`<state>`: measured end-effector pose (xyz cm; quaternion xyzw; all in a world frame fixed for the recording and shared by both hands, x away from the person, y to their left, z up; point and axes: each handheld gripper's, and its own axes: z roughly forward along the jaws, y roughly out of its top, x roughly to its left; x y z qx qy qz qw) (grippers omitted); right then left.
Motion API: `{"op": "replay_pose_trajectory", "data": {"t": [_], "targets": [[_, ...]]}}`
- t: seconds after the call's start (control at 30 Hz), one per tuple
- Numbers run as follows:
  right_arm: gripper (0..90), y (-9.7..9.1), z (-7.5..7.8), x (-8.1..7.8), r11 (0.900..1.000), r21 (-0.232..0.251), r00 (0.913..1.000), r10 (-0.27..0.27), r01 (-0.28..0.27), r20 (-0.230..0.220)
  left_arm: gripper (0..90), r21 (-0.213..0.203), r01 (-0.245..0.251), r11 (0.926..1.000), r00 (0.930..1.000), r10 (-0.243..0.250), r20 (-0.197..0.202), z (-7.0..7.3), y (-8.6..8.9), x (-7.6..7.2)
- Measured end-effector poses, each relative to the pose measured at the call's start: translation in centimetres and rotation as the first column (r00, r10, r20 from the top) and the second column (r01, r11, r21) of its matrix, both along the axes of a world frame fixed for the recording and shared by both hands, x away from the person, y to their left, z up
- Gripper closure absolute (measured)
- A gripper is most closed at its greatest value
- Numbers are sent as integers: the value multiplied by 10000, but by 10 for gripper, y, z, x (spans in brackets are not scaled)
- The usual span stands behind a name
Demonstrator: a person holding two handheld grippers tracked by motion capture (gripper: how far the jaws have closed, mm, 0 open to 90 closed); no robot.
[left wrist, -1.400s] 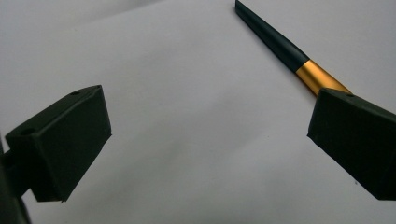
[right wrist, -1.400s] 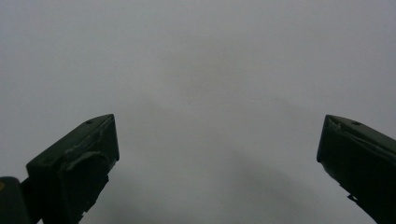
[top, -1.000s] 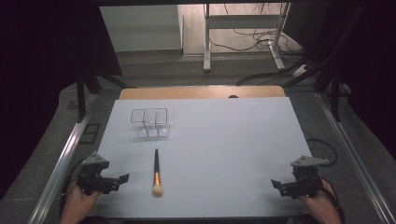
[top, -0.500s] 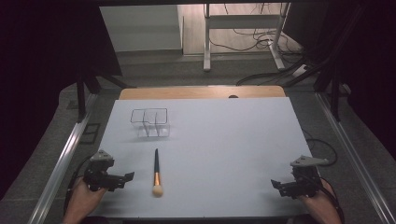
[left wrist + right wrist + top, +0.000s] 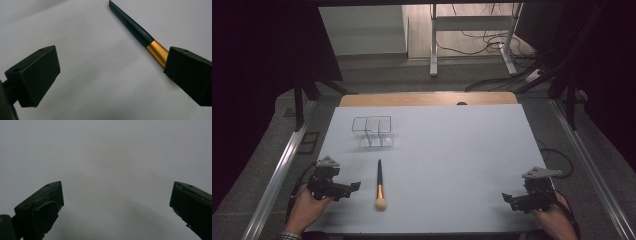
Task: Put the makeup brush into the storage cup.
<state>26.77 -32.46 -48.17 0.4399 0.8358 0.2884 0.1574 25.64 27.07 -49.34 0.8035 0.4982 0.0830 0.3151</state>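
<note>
A makeup brush [image 5: 379,185] lies on the white table [image 5: 452,160], with a dark handle, a gold ferrule and a pale head toward the front edge. My left gripper [image 5: 353,188] sits just left of it, open, nothing between its jaws. In the left gripper view the brush handle [image 5: 132,25] runs past the right jaw, which hides part of the gold ferrule [image 5: 157,51]. My right gripper [image 5: 507,199] rests open near the front right corner, facing bare table. A clear two-compartment organizer [image 5: 373,131] stands behind the brush.
A wooden strip [image 5: 427,99] edges the table's far side. Metal rails [image 5: 282,170] run along both sides. Cables and a desk frame [image 5: 472,40] lie on the floor beyond.
My left gripper has moved right, toward the brush, over the last second. The right gripper has stayed where it was.
</note>
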Motion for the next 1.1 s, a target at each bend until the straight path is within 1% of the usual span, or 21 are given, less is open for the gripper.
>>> {"op": "replay_pose_trajectory", "data": {"t": [0.1, 0.23, 0.33, 0.37, 0.4, 0.43, 0.47, 0.53, 0.6, 0.7, 0.77, 0.93, 1.03, 1.1], "targets": [[0, 0, -1, 0, 10000, -35, 10000, -5, 5, -41, 9, 51, 110, 9999, 9999, -110, -60, 1, -2, 3], [0, 0, -1, 0, 10000, -20, 10000, -8, 8, -47, 7, 275, 278, 9992, 9995, -275, -125, 2, -6, 6], [0, 0, -1, 1, 10000, -12, 10000, -20, 20, -25, 4, 570, 498, 9971, 9987, -491, -141, 3, -10, 10], [0, 0, -1, 1, 10000, -12, 10000, -20, 20, -25, 4, 570, 498, 9971, 9987, -491, -141, 3, -10, 10], [0, 0, -1, 1, 10000, -7, 10000, -26, 26, -25, 4, 760, 582, 9954, 9982, -570, -183, 4, -13, 12], [0, 0, -1, 1, 10000, -15, 10000, -26, 26, -21, 4, 760, 582, 9954, 9982, -570, -183, 4, -13, 12], [0, 0, -2, 1, 10000, -16, 10000, -29, 29, -25, 3, 893, 686, 9936, 9975, -668, -223, 5, -15, 14], [0, 0, -2, 1, 10000, -22, 10000, -21, 21, -36, 3, 963, 771, 9924, 9968, -747, -284, 5, -18, 17], [0, 0, -2, 1, 10000, -25, 10000, -16, 16, -31, 3, 958, 767, 9924, 9968, -743, -285, 5, -19, 18], [0, 0, -2, 1, 10000, -14, 10000, -17, 17, -43, 4, 1055, 841, 9909, 9962, -812, -316, 6, -23, 21], [0, 0, -2, 1, 10000, -13, 10000, -20, 20, -46, 4, 856, 844, 9928, 9960, -815, -363, 8, -26, 24], [0, 0, -2, 1, 10000, -19, 10000, -10, 9, -64, 4, 744, 907, 9931, 9954, -881, -382, 11, -30, 29], [0, 0, -2, 1, 10000, -27, 10000, 3, -3, -90, 4, 796, 1001, 9918, 9945, -973, -384, 12, -34, 32], [0, 0, -2, 1, 10000, -36, 10000, 17, -17, -96, 4, 927, 1103, 9896, 9933, -1066, -445, 11, -38, 34]]}}
